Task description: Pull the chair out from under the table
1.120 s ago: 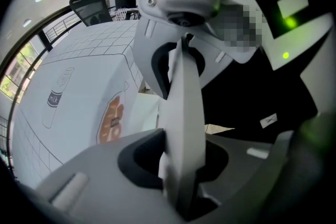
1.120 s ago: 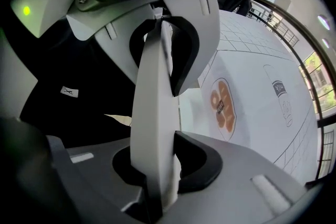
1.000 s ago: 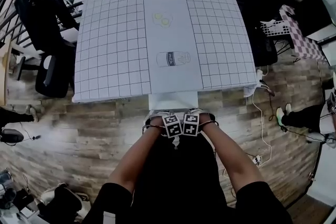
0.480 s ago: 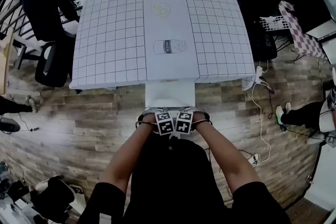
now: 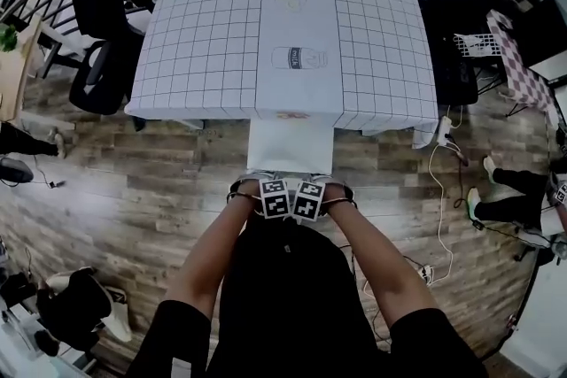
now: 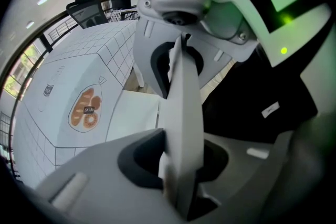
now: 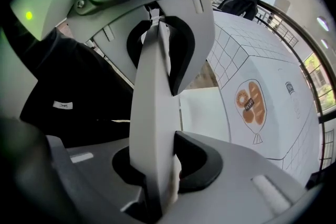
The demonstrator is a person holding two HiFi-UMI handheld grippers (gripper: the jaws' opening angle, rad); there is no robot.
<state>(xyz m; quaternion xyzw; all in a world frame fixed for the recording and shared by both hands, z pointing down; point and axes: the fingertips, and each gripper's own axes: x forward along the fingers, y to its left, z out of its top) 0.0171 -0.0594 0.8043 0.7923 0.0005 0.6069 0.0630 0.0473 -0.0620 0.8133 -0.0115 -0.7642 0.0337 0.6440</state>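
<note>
Chair: backrest top edge clamped tight in left gripper and right gripper, side by side. More white seat shows beyond fingers than second ago, clear of table edge; pull likely nearly complete.

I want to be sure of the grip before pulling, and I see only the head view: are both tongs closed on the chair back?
Observer: Yes for the left gripper: its tongs pinch the thin edge of the white chair back.
Operator: And the right?
Observer: The right gripper clamps that same edge, facing the left one.
Operator: What lies beyond them?
Observer: A bread bag drawing on the hanging front of the tablecloth.
</note>
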